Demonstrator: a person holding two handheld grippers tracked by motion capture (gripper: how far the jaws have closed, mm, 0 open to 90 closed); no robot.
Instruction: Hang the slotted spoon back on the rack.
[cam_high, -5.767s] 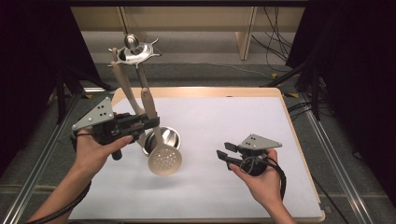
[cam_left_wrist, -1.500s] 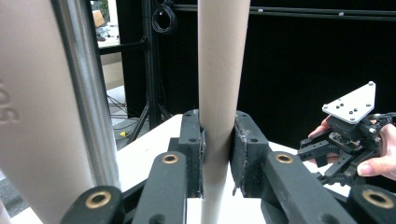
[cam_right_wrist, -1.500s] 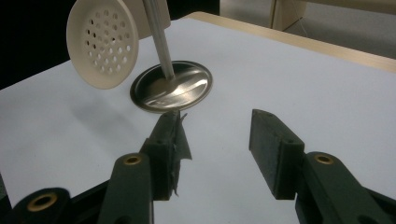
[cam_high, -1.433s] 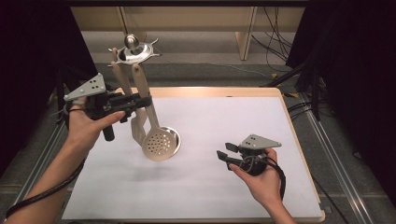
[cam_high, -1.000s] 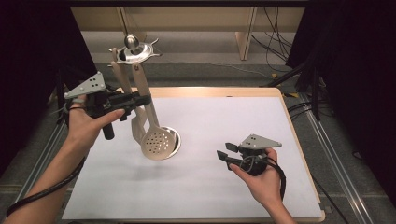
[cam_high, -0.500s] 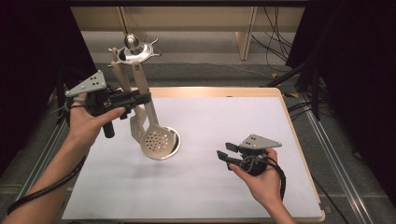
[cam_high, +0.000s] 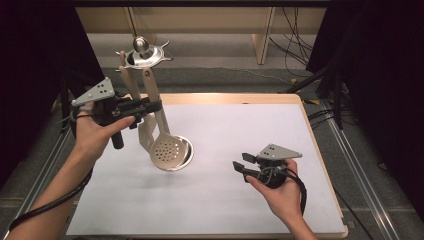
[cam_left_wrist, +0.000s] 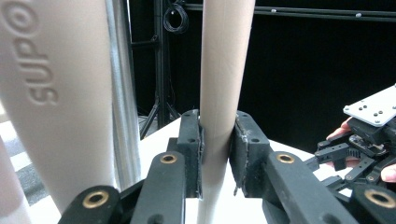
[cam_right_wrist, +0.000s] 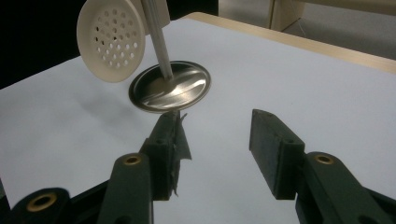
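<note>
Cream plastic skimmer spoon (cam_high: 169, 150), hanging on the steel utensil stand (cam_high: 142, 52) at the table's left.

Left gripper (cam_high: 150, 106) jaws pinch its round handle (cam_left_wrist: 219, 93); best to keep that squeeze steady and ease off once the hook sits. Compared with the earliest frame, the left hand is higher and further left. Right gripper (cam_high: 244, 167) rests with jaws wide, empty, on the white table sheet (cam_high: 240, 125).

High view overhead; tool views close, sharing skimmer (cam_high: 167, 152)

rack (cam_high: 143, 52) at table's (cam_high: 240, 200) back-left | skimmer (cam_high: 167, 152) hangs over rack base (cam_right_wrist: 170, 86)
</note>
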